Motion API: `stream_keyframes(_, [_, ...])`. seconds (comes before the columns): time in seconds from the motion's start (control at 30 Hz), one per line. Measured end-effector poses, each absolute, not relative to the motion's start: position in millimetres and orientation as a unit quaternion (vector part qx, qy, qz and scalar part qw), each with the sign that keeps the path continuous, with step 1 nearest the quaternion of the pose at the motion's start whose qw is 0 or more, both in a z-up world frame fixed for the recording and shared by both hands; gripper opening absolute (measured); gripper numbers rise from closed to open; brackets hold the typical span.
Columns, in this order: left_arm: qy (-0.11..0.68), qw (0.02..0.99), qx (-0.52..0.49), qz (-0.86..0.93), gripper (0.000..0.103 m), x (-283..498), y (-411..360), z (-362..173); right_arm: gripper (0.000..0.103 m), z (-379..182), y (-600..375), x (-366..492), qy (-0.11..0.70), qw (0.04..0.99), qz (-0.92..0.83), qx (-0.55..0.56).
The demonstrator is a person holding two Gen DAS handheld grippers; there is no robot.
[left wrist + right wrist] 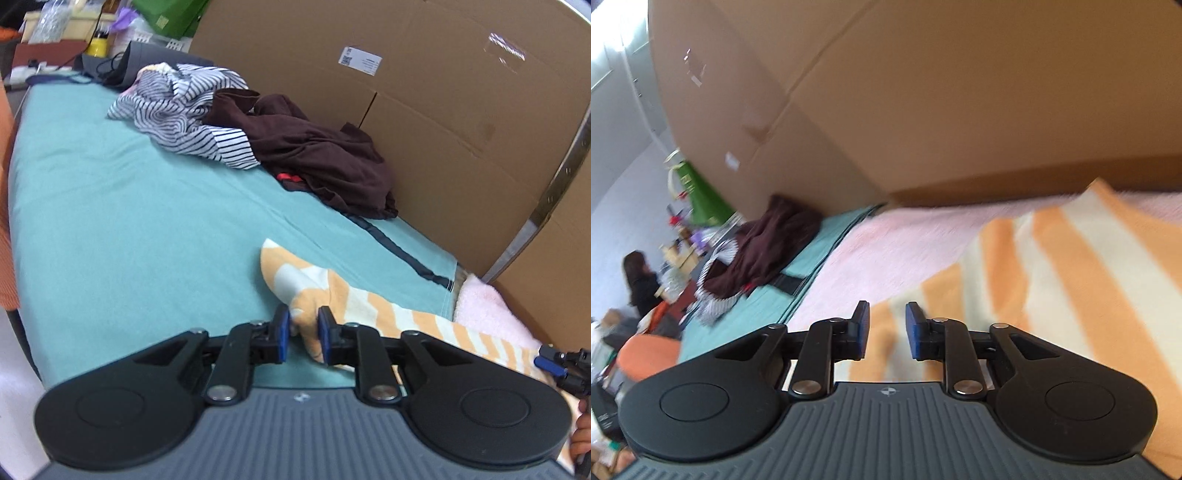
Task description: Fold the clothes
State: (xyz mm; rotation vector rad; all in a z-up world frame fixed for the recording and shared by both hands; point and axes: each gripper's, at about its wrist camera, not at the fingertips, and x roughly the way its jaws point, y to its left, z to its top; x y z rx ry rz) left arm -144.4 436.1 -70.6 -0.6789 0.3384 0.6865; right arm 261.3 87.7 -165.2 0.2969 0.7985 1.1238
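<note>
The left gripper point(303, 334) is reaching low over the tabletop point(122, 229), which is wearing a teal cover. A bunched-up fold of the orange and white striped towel point(373, 302) is sitting between its two blue pads point(283, 334). The jaws are standing narrow around that fold, and the right pad is touching the cloth, but I cannot tell if both pads are pressing on it. The towel is lying long and thin, running from the gripper's right side toward the middle of the tabletop, with its far corner pointing up and away. The right gripper point(886, 328) is hanging just over the same towel point(1071, 280), and the stripes are running away from it up to the right. Its jaws are standing partly open with nothing between them. Under the towel's right end a pink towel point(487, 306) is lying. Farther back two more clothes are lying in a heap: one striped black and white shirt point(184, 110) and one dark brown garment point(314, 147), touching each other. A big cardboard wall point(443, 92) is standing behind them. A person in dark clothes point(642, 280) is standing far off.
</note>
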Motion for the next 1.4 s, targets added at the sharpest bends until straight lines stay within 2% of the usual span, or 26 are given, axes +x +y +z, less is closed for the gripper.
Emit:
stream_keyframes(0.07, [0.151,0.869,-0.342,0.324,0.022,-147.8,439.2,-73.3,0.049,-168.2,91.9,263.9,0.387,0.722,0.555,0.143])
stream_keyframes(0.13, [0.146,0.867,-0.35,0.323,0.022,-148.7,439.2,-74.0,0.05,-171.6,97.3,266.5,0.408,0.676,0.596,0.148])
stream_keyframes(0.17, [0.146,0.868,-0.349,0.323,0.022,-148.5,438.9,-73.8,0.041,-170.3,101.0,258.8,0.394,0.692,0.592,0.118])
stream_keyframes(0.23, [0.147,0.869,-0.347,0.322,0.022,-148.1,438.4,-73.3,0.04,-167.2,103.8,253.2,0.378,0.717,0.577,0.099])
stream_keyframes(0.3, [0.147,0.869,-0.349,0.318,0.022,-149.4,440.0,-73.8,0.023,-161.5,101.0,252.0,0.379,0.76,0.52,0.086])
stream_keyframes(0.33, [0.146,0.87,-0.351,0.315,0.022,-150.7,441.2,-74.4,0.007,-158.4,99.5,251.3,0.38,0.782,0.489,0.079])
stream_keyframes(0.47, [0.137,0.869,-0.371,0.297,0.021,-156.6,448.1,-77.8,0.008,-134.5,66.2,229.8,0.387,0.786,0.476,0.083])
stream_keyframes(0.5, [0.135,0.868,-0.378,0.293,0.012,-156.6,449.3,-77.5,0.008,-128.9,56.2,220.5,0.381,0.788,0.478,0.073])
stream_keyframes(0.53, [0.134,0.868,-0.383,0.286,0.008,-155.7,449.7,-76.3,0.009,-127.5,44.2,212.5,0.374,0.795,0.473,0.06])
stream_keyframes(0.6, [0.127,0.869,-0.392,0.274,0.005,-152.3,448.2,-71.1,0.011,-126.8,19.4,197.5,0.359,0.811,0.461,0.032])
stream_keyframes(0.63, [0.121,0.871,-0.394,0.266,0.005,-150.7,447.1,-67.3,0.016,-126.5,7.1,190.0,0.351,0.819,0.454,0.019])
stream_keyframes(0.93, [0.053,0.879,-0.447,0.158,0.003,-132.3,418.3,-21.6,0.018,-153.0,-70.0,179.8,0.358,0.832,0.411,0.104])
stream_keyframes(1.17, [0.05,0.9,-0.432,0.034,0.003,-70.2,352.2,22.6,0.018,-136.5,-130.8,153.3,0.318,0.867,0.349,0.162])
stream_keyframes(1.4, [0.082,0.912,-0.397,-0.06,0.003,19.6,272.0,44.0,0.018,-120.2,-176.8,114.0,0.247,0.916,0.304,0.085])
